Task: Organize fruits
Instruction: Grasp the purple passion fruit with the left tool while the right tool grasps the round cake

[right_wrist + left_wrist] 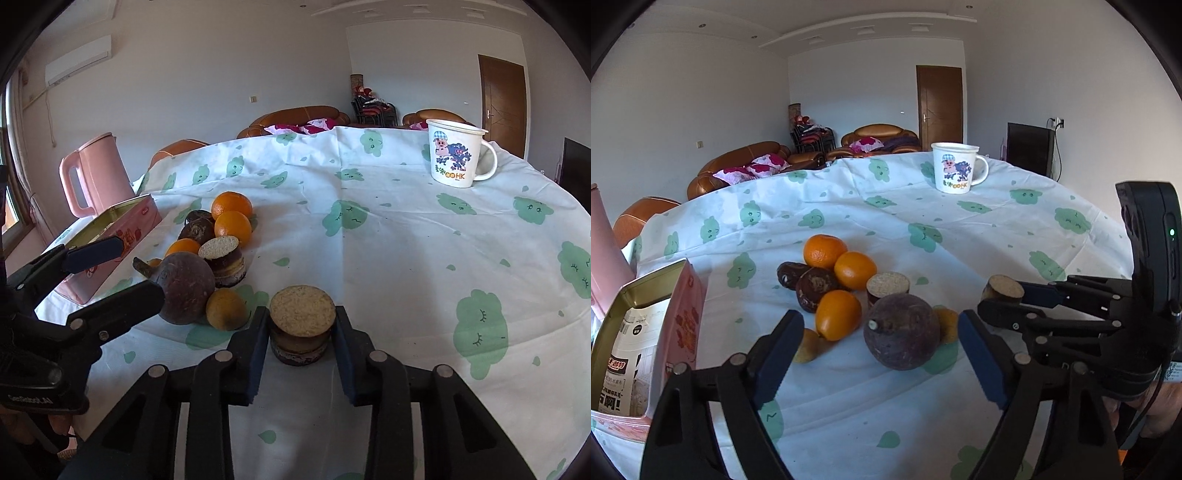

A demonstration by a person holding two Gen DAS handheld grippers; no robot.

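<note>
A pile of fruit lies on the table: three oranges (837, 314), dark brown tubers (815, 288), a big purple round fruit (902, 331), two small yellow fruits (226, 308) and a cut sugarcane piece (887, 287). My left gripper (875, 363) is open, its pads either side of the purple fruit, just short of it. My right gripper (301, 341) is shut on a second sugarcane piece (301, 325) that rests on the cloth to the right of the pile; it also shows in the left wrist view (1001, 291).
An open pink tin box (646, 339) stands left of the pile. A pink kettle (96, 173) stands behind it. A white cartoon mug (456, 153) stands at the far right. The cloud-print cloth (406, 240) covers the round table; sofas lie beyond its far edge.
</note>
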